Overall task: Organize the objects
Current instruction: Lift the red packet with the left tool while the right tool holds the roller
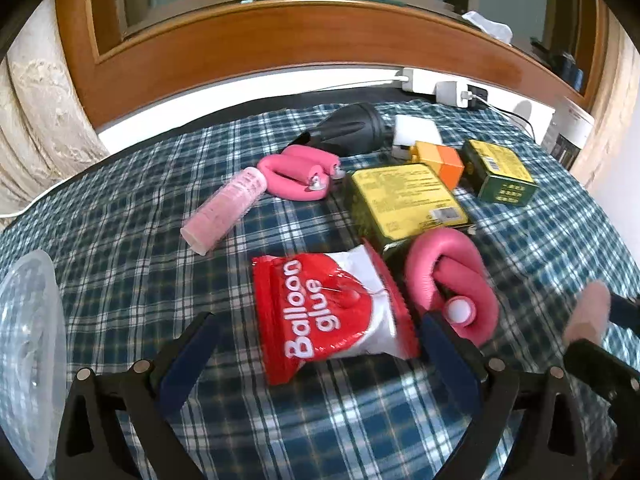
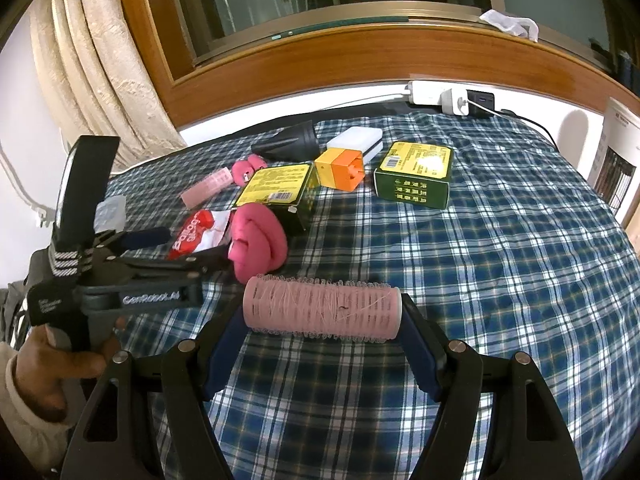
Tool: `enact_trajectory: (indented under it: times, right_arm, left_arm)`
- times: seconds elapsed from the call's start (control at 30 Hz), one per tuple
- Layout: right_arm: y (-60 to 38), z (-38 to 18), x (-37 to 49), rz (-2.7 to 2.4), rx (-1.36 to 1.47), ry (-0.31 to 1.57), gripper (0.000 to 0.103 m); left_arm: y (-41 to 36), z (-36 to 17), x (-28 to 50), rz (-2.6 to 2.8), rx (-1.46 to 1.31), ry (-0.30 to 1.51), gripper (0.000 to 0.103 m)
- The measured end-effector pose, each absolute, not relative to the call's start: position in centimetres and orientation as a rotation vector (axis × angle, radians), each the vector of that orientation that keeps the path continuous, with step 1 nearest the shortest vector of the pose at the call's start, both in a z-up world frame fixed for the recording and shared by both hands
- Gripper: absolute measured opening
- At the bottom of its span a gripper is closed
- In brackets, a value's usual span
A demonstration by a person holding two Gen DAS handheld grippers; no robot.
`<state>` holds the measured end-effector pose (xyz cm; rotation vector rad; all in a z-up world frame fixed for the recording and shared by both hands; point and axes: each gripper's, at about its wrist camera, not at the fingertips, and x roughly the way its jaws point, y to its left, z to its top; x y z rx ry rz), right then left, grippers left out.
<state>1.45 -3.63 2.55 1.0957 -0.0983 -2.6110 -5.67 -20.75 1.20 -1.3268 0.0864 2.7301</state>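
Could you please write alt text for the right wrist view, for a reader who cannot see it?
The right gripper holds a pink hair roller crosswise between its blue fingers, above a blue plaid cloth. At left, a hand holds the left gripper beside a red Balloon glue packet and a pink foam curler; boxes lie behind.

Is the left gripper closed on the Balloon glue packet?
No: the left gripper is open, its fingers on either side of the Balloon glue packet, which lies on the checked cloth.
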Motion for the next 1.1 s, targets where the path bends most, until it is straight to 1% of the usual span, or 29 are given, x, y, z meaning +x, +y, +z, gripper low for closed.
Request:
enact_trajectory:
  times: [0.07, 0.1, 0.17, 0.23, 0.27, 0.37, 0.4, 0.53, 0.57, 0.6, 0.63, 1.1]
  right_arm:
    - [-3.7, 2.5, 1.4, -2.609, 1.098, -0.094, 0.073]
    - [-3.7, 2.5, 1.4, -2.607, 1.099, -0.093, 0.073]
    - [-3.7, 2.3, 1.3, -2.605, 1.104, -0.09, 0.073]
    - [-3.8, 2.3, 1.3, -2.604, 1.11, -0.084, 0.073]
    - [-3.8, 2.2, 1.3, -2.604, 1.111, -0.081, 0.073]
    - [-3.9, 2.1, 1.2, -2.604, 1.116, -0.07, 0.073]
    - [-3.9, 2.1, 1.2, -2.606, 1.115, -0.068, 0.073]
    - [-3.7, 2.0, 1.1, -2.611, 1.117, -0.068, 0.073]
    - [-3.7, 2.0, 1.1, -2.611, 1.118, -0.067, 0.073]
    - [-3.7, 2.0, 1.0, -2.61, 1.119, -0.067, 0.073]
    - [-3.6, 2.0, 1.1, -2.61, 1.118, -0.067, 0.073]
    - [-3.6, 2.0, 1.0, -2.609, 1.119, -0.065, 0.073]
  left_arm:
    - [-20.9, 1.0, -5.9, 2.725, -1.337, 0.08, 0.092]
    - [-21.1, 0.8, -6.1, 2.717, -1.347, 0.07, 0.086]
    - [-21.2, 0.9, -6.1, 2.721, -1.344, 0.07, 0.084]
    - [-21.2, 0.9, -6.1, 2.722, -1.338, 0.07, 0.076]
    - [-21.2, 0.9, -6.2, 2.725, -1.334, 0.075, 0.075]
    - [-21.2, 1.1, -6.2, 2.733, -1.325, 0.073, 0.066]
    - [-21.3, 1.1, -6.1, 2.739, -1.318, 0.075, 0.061]
    - [-21.2, 1.4, -5.9, 2.757, -1.301, 0.099, 0.058]
    - [-21.2, 1.5, -5.9, 2.76, -1.297, 0.104, 0.057]
    - [-21.1, 1.6, -5.8, 2.765, -1.291, 0.111, 0.053]
    - [-21.1, 1.7, -5.7, 2.768, -1.286, 0.116, 0.052]
    - [-20.5, 2.4, -5.0, 2.81, -1.228, 0.191, 0.05]
